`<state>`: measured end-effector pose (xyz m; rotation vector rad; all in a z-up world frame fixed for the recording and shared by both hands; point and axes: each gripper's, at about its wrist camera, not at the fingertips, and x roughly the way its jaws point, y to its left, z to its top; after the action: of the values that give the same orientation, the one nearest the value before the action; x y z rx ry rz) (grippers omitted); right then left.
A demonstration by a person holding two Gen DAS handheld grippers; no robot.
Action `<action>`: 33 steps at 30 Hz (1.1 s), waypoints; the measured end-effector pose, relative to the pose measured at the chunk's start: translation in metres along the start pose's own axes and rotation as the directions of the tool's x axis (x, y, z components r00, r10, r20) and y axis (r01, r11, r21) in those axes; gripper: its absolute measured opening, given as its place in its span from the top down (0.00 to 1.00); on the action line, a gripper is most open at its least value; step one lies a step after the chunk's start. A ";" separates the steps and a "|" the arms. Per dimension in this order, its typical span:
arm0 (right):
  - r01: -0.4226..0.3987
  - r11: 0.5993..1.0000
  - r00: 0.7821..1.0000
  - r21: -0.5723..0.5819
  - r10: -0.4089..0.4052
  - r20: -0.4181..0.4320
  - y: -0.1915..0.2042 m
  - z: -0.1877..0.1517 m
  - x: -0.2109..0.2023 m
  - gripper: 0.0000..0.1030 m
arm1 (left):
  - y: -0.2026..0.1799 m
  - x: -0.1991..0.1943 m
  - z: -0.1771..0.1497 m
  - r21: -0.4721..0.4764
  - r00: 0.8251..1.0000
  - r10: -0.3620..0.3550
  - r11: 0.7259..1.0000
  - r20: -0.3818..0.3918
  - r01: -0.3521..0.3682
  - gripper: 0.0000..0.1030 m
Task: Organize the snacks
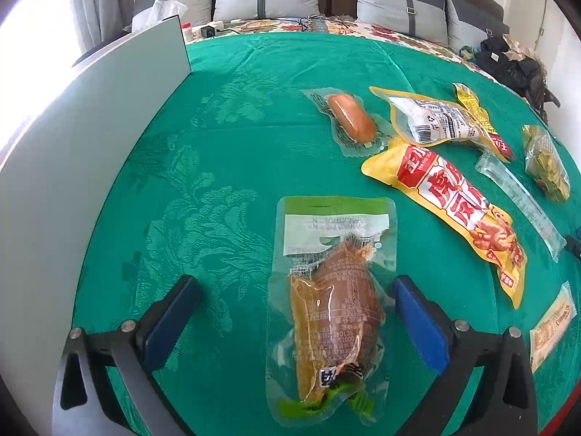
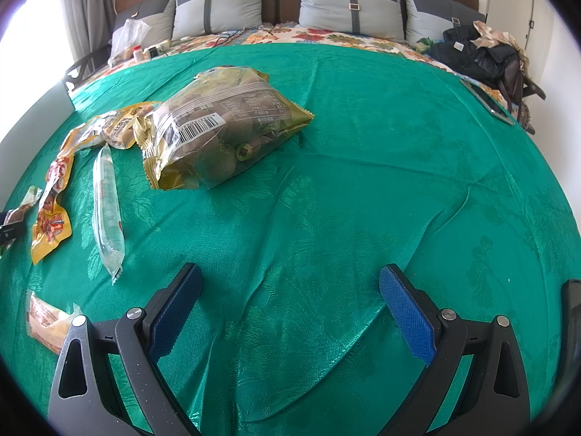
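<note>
Nearest our left gripper (image 1: 290,312): a clear vacuum pouch with a green top (image 1: 332,305), brown meat inside, lying flat on the green cloth (image 1: 232,116). Jaws spread wide; the pouch lies between the blue pads (image 1: 421,323), neither pad pressing on it. Beyond, to the right: a yellow and red packet (image 1: 450,210), a sealed sausage (image 1: 350,118), a second yellow packet (image 1: 432,120) face down, a clear tube pack (image 1: 519,196). A white panel (image 1: 90,138) stands along the left.

Our right gripper (image 2: 290,309) is also wide open over bare cloth, nothing between the pads. Farther out, left: a bag of brown round snacks (image 2: 225,127). Grey pillows (image 2: 348,3) behind.
</note>
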<state>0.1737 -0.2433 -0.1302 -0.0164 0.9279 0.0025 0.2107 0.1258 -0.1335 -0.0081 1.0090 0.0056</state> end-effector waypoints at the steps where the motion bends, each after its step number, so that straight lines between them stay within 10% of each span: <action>1: 0.000 1.000 1.000 0.000 0.000 0.000 0.000 0.000 0.000 0.03 | 0.000 0.000 -0.001 -0.001 1.000 0.002 1.000 0.014 -0.002 0.00; 14: -0.010 1.000 1.000 -0.007 0.010 -0.002 0.001 0.000 -0.001 0.03 | 0.002 -0.001 -0.002 -0.010 0.999 0.003 1.000 0.048 -0.003 0.00; 20: -0.205 0.967 0.977 0.151 0.212 -0.031 -0.014 0.011 -0.018 0.05 | 0.003 -0.001 -0.003 -0.010 0.999 0.003 1.000 0.048 -0.003 0.00; 29: -0.094 0.801 0.963 0.591 0.224 -0.150 -0.014 0.106 0.025 0.05 | 0.003 -0.001 -0.003 -0.010 0.999 0.003 1.000 0.049 -0.002 0.00; 33: 0.018 0.820 0.943 0.571 0.175 -0.282 0.007 0.127 0.066 0.05 | 0.003 -0.001 -0.003 -0.010 0.999 0.002 1.000 0.049 -0.002 0.00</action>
<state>0.3150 -0.2351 -0.1069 0.5995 1.2301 -0.2075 0.2076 0.1288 -0.1347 -0.0162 0.9603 0.0127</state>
